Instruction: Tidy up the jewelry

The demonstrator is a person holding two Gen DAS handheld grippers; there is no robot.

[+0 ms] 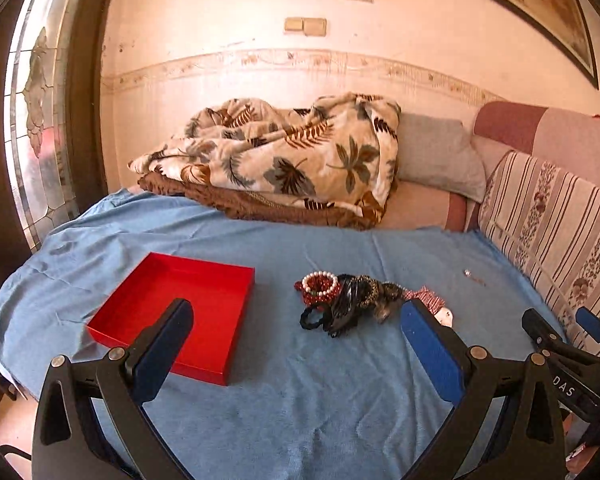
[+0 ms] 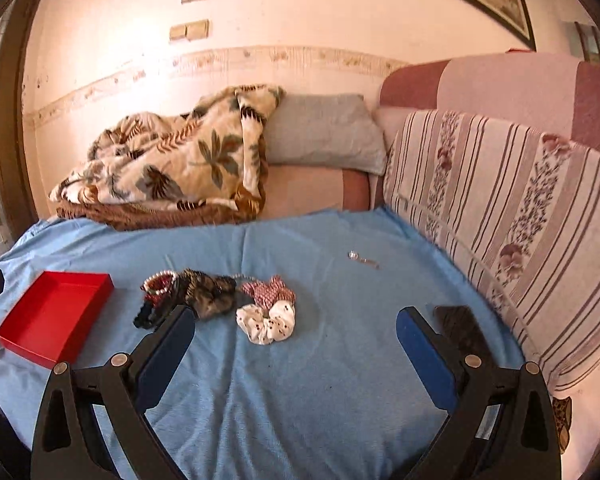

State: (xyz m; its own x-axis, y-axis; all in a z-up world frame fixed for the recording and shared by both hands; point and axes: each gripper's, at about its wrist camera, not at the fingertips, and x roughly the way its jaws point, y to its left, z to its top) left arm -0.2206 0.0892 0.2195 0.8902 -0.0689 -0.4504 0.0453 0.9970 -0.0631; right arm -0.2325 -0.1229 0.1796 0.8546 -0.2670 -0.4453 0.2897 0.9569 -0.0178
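**Q:** Where is the jewelry?

**A:** Heaped mid-cloth: a red-and-pearl bracelet stack [image 1: 320, 288] touching dark bangles [image 1: 350, 304], with a red patterned scrunchie [image 2: 268, 290] and a white dotted scrunchie [image 2: 266, 322] just beside them. A small silver piece [image 2: 362, 259], possibly a ring or pendant, lies apart toward the striped sofa back [image 2: 500, 216].

**Q:** The box?

**A:** The red box [image 1: 180, 308] sits open, nothing in it, left of the heap on the blue cloth [image 1: 300, 392].

**Q:** Your tools?

**A:** My left hand-held gripper [image 1: 296, 340] hangs spread wide, gripping nothing. My right hand-held gripper [image 2: 296, 340] likewise, wide apart, nothing between the fingers.
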